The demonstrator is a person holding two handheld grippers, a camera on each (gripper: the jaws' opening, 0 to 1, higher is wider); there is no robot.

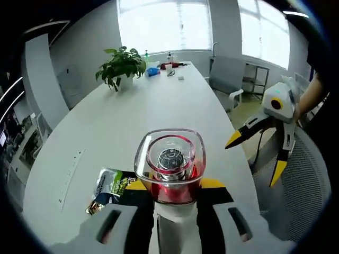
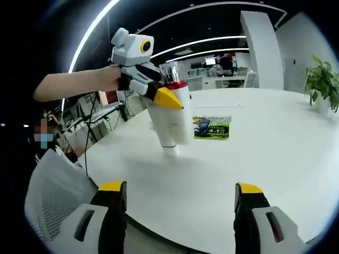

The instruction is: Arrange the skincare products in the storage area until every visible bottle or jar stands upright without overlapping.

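Above the near edge of the white worktop point(image 2: 275, 174), the left gripper point(image 2: 159, 92) is held out on a bare forearm that reaches in level from the left of the right gripper view, hand wrapped round the grip. Its yellow-tipped fingers point(image 2: 169, 98) pinch a white bottle point(image 2: 172, 121) just below its red collar and clear cap. The bottle hangs close to upright, long axis vertical with a slight lean, cap up and base down, the base lifted off the worktop with its shadow directly underneath. In the left gripper view the same bottle point(image 1: 170, 164) is seen end-on from the cap side, the clear cap facing the camera between the two fingers, white body running down out of view.

The right gripper point(image 1: 254, 156) shows at the right of the left gripper view, beyond the worktop's edge and over a white mesh chair point(image 1: 307, 180), held by a hand in a dark sleeve. Its fingers point(image 1: 234, 139) are spread wide with nothing between them, and point down and towards the worktop.

A green sachet point(image 2: 212, 127) lies flat on the worktop just behind the bottle. A potted plant point(image 1: 121, 66) stands at the far end, with small items near it too distant to identify.
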